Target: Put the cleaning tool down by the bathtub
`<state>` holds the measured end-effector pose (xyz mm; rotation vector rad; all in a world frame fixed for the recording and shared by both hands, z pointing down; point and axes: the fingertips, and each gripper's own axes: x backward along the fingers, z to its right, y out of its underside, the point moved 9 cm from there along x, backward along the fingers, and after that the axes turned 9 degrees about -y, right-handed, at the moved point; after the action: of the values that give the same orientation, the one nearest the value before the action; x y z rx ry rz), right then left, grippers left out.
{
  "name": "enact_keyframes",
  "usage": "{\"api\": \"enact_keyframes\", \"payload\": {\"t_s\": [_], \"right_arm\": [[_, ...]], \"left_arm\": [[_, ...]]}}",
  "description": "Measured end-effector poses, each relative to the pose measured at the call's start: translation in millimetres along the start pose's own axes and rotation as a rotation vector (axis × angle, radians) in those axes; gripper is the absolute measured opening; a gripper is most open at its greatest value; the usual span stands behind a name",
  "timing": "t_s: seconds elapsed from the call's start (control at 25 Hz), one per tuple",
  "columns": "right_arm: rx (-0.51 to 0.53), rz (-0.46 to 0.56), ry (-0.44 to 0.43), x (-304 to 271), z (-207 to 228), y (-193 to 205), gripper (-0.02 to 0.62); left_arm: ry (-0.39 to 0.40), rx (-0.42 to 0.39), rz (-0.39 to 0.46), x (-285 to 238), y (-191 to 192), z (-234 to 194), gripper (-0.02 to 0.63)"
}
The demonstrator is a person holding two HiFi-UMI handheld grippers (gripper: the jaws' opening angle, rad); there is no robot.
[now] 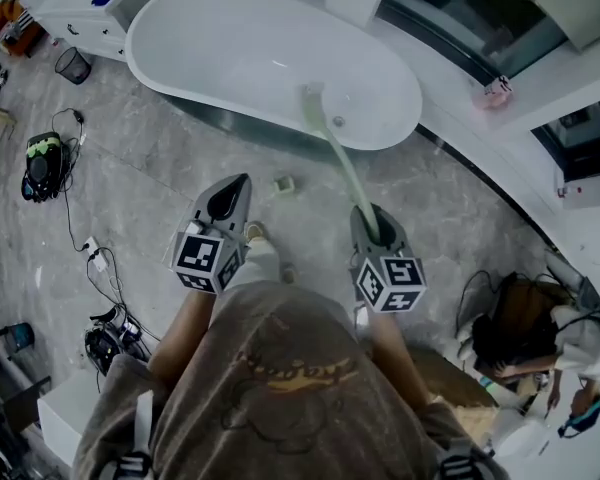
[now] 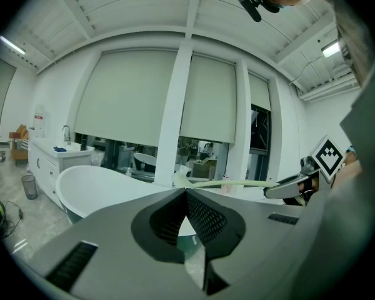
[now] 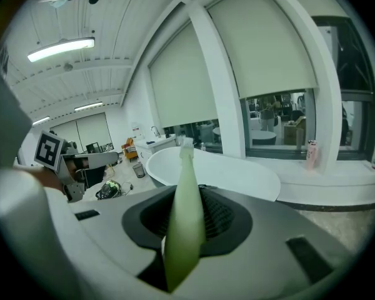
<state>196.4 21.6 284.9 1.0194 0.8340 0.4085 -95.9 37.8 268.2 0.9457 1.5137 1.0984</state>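
Right gripper [image 1: 368, 220]: jaws clamped on the lower end of a long pale-green cleaning tool [image 1: 338, 153]. The handle runs up and away from the person, and its head sits over the near rim of the white bathtub [image 1: 230, 48]. Judgement: gripping at the handle's end gives reach, so the head can be steered toward the floor beside the tub without stepping closer. The tool is not yet put down.

Left gripper [image 1: 230, 196]: both jaws pressed together, nothing between them (the left gripper view shows only the tub and window beyond the tips). It is held level beside the right one, apart from the tool, probably kept clear as the spare.

Hard to make out:
- Whether the tool head touches the tub or hangs above it; no view settles it.
- The head's type: a pale tuft at the tip, too small to read.
- 1 small greenish object [image 1: 284, 184] on the floor near the tub, identity unclear.
- The tub's far end is cut off at the frame top.
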Motion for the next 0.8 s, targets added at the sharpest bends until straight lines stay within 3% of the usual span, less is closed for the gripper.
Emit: {"api": "enact_keyframes", "payload": {"t_s": [0.36, 0.8], "right_arm": [[-0.004, -0.041, 0.014, -38, 13, -2, 0.097], [0.037, -0.116, 0.013, -76, 25, 35, 0.097]], "left_arm": [[0.005, 0.011, -0.033, -43, 7, -24, 0.0], [0.029, 0.034, -0.067, -92, 45, -42, 0.0]]}}
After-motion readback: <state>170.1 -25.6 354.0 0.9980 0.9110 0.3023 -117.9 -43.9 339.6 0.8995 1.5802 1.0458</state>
